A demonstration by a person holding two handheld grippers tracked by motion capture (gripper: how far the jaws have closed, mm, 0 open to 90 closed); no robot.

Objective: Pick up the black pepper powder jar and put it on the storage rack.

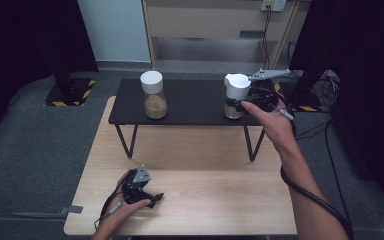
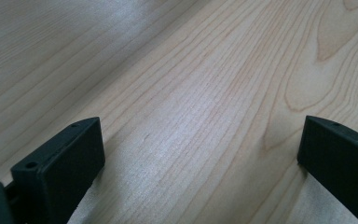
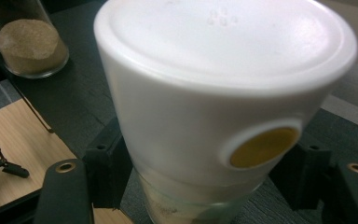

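Note:
A glass jar with a tall white lid point(image 1: 236, 90) stands at the right end of a low black shelf point(image 1: 190, 102). My right gripper point(image 1: 242, 104) is shut on this jar from the right. In the right gripper view the jar point(image 3: 214, 93) sits between the two black jaws, which press on the glass just under the lid. A round tan spot point(image 3: 263, 147) marks the lid's side. A second white-lidded jar point(image 1: 153, 95) holding brown powder stands at the shelf's left end, also seen as the powder jar point(image 3: 28, 46). My left gripper point(image 1: 142, 192) rests open on the wooden table point(image 1: 205, 200), with bare wood between its jaws point(image 2: 200, 140).
The black shelf stands on thin legs over the far half of the wooden table. Grey carpet surrounds the table, with dark stands point(image 1: 70, 87) and cables point(image 1: 325, 100) at the back corners. A cable trails along the right forearm point(image 1: 310, 195).

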